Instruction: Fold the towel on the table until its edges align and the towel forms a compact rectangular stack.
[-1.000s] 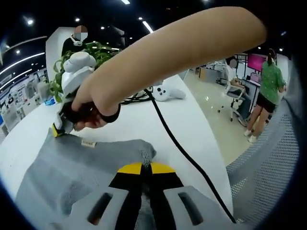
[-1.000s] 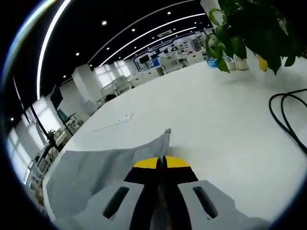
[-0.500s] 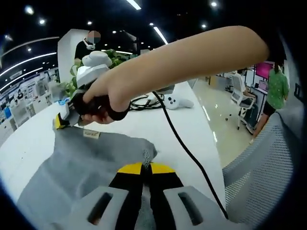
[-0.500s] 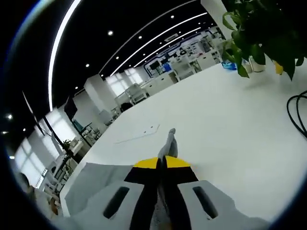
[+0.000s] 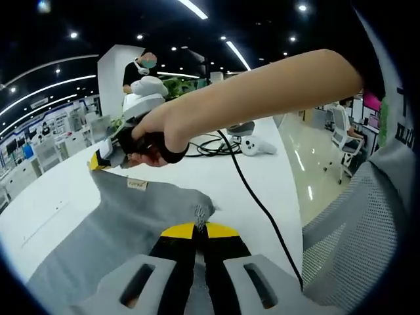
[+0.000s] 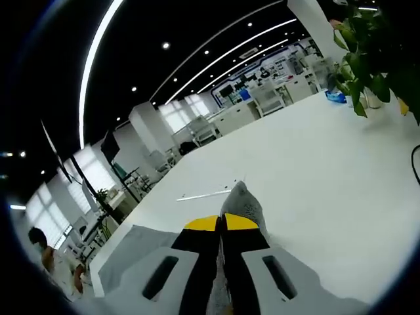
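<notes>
Left tongs (image 5: pixel 200 230) clamped on corner of grey towel (image 5: pixel 111 223); right tongs (image 6: pixel 222 223) clamped on another corner, seen also in left gripper view, gripped by person's hand (image 5: pixel 154 131); towel held up between both, lower part draping toward white worktop (image 6: pixel 315 177); black cable (image 5: pixel 252 197) trailing across worktop; plant (image 6: pixel 374 59) at far edge.

The towel (image 5: pixel 125 223) ran under the left tongs (image 5: pixel 200 231) and off the frame's lower edge; its label (image 5: pixel 136 186) print was too small to read.
</notes>
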Demonstrator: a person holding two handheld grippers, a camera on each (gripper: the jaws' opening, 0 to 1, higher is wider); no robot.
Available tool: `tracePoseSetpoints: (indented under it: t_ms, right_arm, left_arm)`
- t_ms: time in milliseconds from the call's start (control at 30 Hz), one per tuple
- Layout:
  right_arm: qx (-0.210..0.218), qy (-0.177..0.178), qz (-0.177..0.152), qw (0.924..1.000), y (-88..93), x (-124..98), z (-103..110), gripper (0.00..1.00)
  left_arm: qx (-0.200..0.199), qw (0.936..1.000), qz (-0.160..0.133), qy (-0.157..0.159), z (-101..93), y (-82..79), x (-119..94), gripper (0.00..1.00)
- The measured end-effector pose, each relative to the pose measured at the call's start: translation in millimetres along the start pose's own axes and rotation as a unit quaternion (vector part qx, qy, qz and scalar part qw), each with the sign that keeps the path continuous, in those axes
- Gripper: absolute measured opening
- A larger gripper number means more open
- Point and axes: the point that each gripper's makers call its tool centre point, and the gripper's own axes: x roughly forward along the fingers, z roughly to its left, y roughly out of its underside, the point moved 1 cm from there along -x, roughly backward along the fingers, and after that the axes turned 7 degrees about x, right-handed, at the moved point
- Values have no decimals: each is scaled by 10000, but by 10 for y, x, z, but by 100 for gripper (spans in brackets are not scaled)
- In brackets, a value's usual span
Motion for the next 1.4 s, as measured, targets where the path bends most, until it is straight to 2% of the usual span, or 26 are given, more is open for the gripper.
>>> tracePoseSetpoints:
  t_ms: [400,600,800,833,1033,1400]
  right_arm:
    - [76,-424,-65,9990,6,180,412,0]
    - [75,-679,-24,9977,29,284,652,0]
    - [20,-885,31,9961,66,382,874,0]
    - [-17,-899,59,9959,83,403,912,0]
    - [-45,-1097,80,9939,133,472,1146,0]
    - [-171,-1525,247,9878,259,630,1587,0]
  left_arm:
    - [-240,9980,-32,-589,220,45,-404,4]
    - [-403,9944,-58,-975,351,97,-627,4]
    - [-460,9915,5,-1216,423,155,-829,4]
    - [-427,9904,93,-1311,458,171,-897,4]
    - [-487,9863,77,-1572,567,167,-1169,4]
    - [-778,9739,284,-2112,699,389,-1601,4]
